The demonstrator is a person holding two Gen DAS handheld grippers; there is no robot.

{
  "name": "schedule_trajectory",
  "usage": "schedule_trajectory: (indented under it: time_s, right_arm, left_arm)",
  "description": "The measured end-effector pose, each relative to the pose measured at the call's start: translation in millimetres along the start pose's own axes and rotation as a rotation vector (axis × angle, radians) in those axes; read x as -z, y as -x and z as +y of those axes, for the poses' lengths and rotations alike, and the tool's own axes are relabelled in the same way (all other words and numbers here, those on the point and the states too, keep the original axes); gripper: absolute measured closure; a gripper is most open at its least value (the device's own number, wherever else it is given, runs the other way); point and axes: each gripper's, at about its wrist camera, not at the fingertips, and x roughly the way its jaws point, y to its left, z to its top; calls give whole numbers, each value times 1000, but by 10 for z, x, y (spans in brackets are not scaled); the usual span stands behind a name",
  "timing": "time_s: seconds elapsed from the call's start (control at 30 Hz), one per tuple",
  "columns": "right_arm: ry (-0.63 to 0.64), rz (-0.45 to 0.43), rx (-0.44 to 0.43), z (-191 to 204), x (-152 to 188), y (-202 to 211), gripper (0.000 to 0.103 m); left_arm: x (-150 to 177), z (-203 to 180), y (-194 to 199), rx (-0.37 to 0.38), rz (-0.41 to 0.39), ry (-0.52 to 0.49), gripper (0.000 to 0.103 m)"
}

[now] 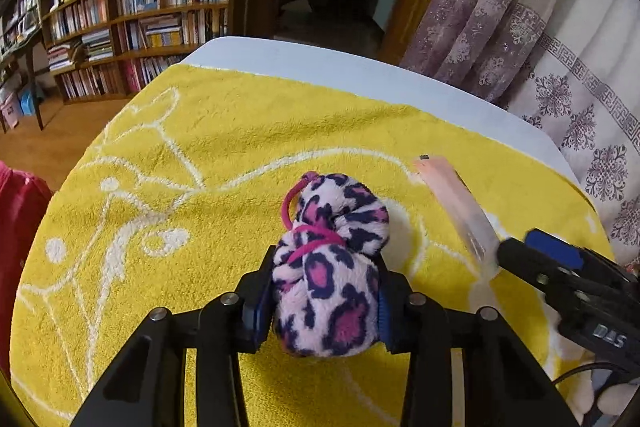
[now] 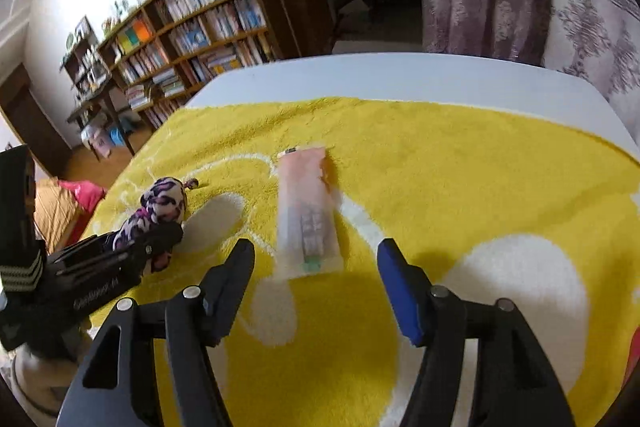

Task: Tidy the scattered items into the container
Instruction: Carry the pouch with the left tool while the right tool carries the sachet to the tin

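My left gripper (image 1: 326, 291) is shut on a pink leopard-print plush pouch (image 1: 330, 259) with a pink cord, holding it just above the yellow towel (image 1: 240, 155). The pouch also shows in the right wrist view (image 2: 160, 211), held by the left gripper (image 2: 132, 251). A pink translucent packet (image 2: 306, 211) lies flat on the towel, just ahead of my right gripper (image 2: 316, 259), which is open and empty with its fingers either side of the packet's near end. In the left wrist view the packet (image 1: 456, 203) lies right of the pouch, with the right gripper (image 1: 532, 259) at its near end.
The yellow towel covers a white table (image 2: 400, 75). A patterned curtain (image 1: 540, 59) hangs behind the table on the right. Bookshelves (image 1: 152, 7) stand far left across a wooden floor. A red object (image 1: 20, 227) sits at the table's left edge. No container shows.
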Motion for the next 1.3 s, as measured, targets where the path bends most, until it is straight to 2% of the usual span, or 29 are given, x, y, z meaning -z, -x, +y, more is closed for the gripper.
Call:
schedule_trajectory:
  time_s: [0.13,0.2,0.23,0.3,0.43,0.6,0.9,1.1,1.3]
  right_arm:
    - [53,51,27,121,-72,-213,37]
    - [77,83,65,176,-68,-320,52]
    - [91,65,105,198,-56,-329,58]
    - [89,61,135,215,-28,-321,61]
    - [35,46,133,161,38,-208,64]
    - [-59,-8,80,29,148,137,65]
    - [-104,-128,65,-11,466,963,65]
    - [-156,-195,78,-128,820,1453,65]
    - [-206,-256,112,-320,1139,1860,65]
  left_arm:
    - [-2,15,-4,5,1,13,60]
    - [6,3,-6,5,1,9,60]
    - [9,-1,-5,6,1,7,60]
    - [6,-7,-2,10,0,5,60]
    - [20,-4,21,22,-3,8,60]
    - [35,-60,49,34,-8,-7,60]
    - [46,-231,226,55,-48,-51,60]
    - [127,-604,528,61,-126,-164,60]
    - [322,-1040,778,89,-167,-283,60]
